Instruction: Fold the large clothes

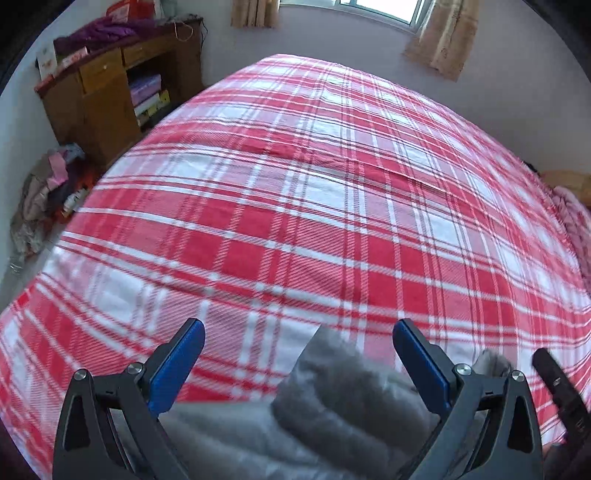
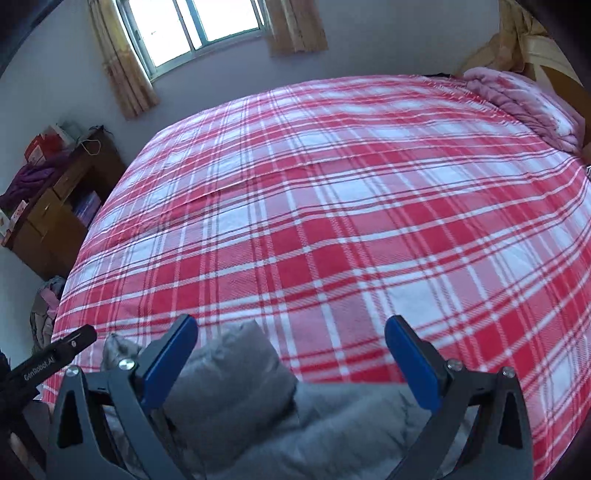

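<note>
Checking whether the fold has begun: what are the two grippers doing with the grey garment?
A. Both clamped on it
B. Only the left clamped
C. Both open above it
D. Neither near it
C: the left gripper and the right gripper both stand wide open above the grey garment on the plaid bed.

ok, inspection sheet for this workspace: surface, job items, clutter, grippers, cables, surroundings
Surface: bed with red plaid sheet, spread mostly flat.
Job's things: grey padded garment bunched at the near edge.
Clutter: pink blanket at the far right corner.
Grippers: left gripper open above the garment; right gripper open above it.
Cables: nothing seen on the bed.
Surroundings: wooden desk, floor clothes pile, curtained window.
</note>
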The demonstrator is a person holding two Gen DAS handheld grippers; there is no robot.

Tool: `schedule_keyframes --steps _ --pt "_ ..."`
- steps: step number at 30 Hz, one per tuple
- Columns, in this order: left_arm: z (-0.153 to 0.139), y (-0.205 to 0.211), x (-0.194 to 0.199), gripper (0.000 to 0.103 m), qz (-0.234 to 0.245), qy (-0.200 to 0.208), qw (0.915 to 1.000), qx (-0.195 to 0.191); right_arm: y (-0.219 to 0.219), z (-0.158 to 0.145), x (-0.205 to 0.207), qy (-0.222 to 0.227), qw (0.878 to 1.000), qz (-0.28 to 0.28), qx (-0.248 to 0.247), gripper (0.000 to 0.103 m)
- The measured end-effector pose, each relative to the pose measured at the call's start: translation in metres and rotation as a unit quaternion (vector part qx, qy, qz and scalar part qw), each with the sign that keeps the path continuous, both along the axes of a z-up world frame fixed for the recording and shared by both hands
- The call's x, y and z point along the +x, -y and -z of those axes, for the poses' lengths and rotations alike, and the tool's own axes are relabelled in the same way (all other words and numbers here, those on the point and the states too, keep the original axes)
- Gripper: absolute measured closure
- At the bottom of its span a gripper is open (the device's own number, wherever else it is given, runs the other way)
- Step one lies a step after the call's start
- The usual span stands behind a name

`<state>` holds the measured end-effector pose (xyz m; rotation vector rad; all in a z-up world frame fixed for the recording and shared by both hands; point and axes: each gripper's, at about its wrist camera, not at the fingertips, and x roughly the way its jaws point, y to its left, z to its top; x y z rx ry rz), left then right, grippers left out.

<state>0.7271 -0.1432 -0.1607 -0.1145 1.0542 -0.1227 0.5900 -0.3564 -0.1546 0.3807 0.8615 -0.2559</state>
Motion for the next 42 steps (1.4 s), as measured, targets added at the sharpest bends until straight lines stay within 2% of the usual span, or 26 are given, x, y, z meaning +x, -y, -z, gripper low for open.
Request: schedule_keyframes --steps 4,5,6,7,8,9,10,11,14,17,22,24,30,36,39,42 --pt "0.017 0.011 0.005 0.001 0.02 -0.004 0.9998 0.001 -0.001 0.013 0.011 -0.007 1.0 -0.015 0.022 0.0" --pt "0.023 0.015 0.003 0.005 0.032 -0.005 0.9994 0.005 -0.002 0.017 0.013 -0.009 0.999 -0.023 0.027 0.001" --pt "0.026 0.018 -0.001 0.032 0.047 -0.005 0.9988 0.005 -0.005 0.021 0.014 -0.011 0.999 -0.035 0.033 0.003" --pt "0.03 0.022 -0.005 0.053 0.073 -0.012 0.9973 0.0 -0.008 0.024 0.014 -0.014 0.998 -0.047 0.034 0.011" --pt "0.033 0.023 -0.008 0.085 0.091 -0.023 0.9955 -0.007 -0.012 0.027 0.014 -0.02 0.997 -0.064 0.033 0.02" --pt "0.03 0.021 -0.014 0.087 0.096 -0.021 0.9952 -0.006 -0.019 0.031 0.012 -0.033 0.995 -0.089 0.027 0.045" --pt "0.021 0.019 -0.023 0.09 0.098 0.0 0.9952 0.0 -0.024 0.032 0.011 -0.041 0.993 -0.106 0.018 0.074" --pt "0.014 0.016 -0.029 0.091 0.104 0.016 0.9944 0.003 -0.027 0.032 0.008 -0.046 0.992 -0.118 0.009 0.084" --pt "-0.013 0.005 -0.054 0.093 0.118 0.057 0.9913 0.002 -0.031 0.02 -0.012 -0.032 0.99 -0.134 -0.021 0.09" --pt "-0.035 -0.009 -0.082 0.094 0.129 0.09 0.9875 -0.004 -0.026 0.007 -0.038 -0.014 0.989 -0.14 -0.043 0.093" --pt "-0.045 -0.02 -0.121 0.095 0.145 0.13 0.9808 0.0 -0.024 -0.004 -0.068 0.005 0.987 -0.151 -0.061 0.095" --pt "-0.04 -0.02 -0.134 0.096 0.152 0.146 0.9775 0.013 -0.026 -0.008 -0.081 0.015 0.985 -0.153 -0.077 0.096" --pt "-0.015 -0.02 -0.148 0.096 0.16 0.153 0.9741 0.049 -0.028 -0.003 -0.102 0.029 0.982 -0.154 -0.105 0.097" --pt "0.034 -0.034 -0.147 0.096 0.145 0.117 0.98 0.069 -0.025 0.027 -0.121 0.025 0.981 -0.157 -0.109 0.098" --pt "0.044 -0.031 -0.154 0.096 0.149 0.125 0.9773 0.084 -0.025 0.05 -0.124 0.004 0.982 -0.158 -0.106 0.098" --pt "0.045 -0.026 -0.157 0.096 0.15 0.13 0.9744 0.105 -0.026 0.058 -0.123 -0.002 0.981 -0.158 -0.112 0.099"
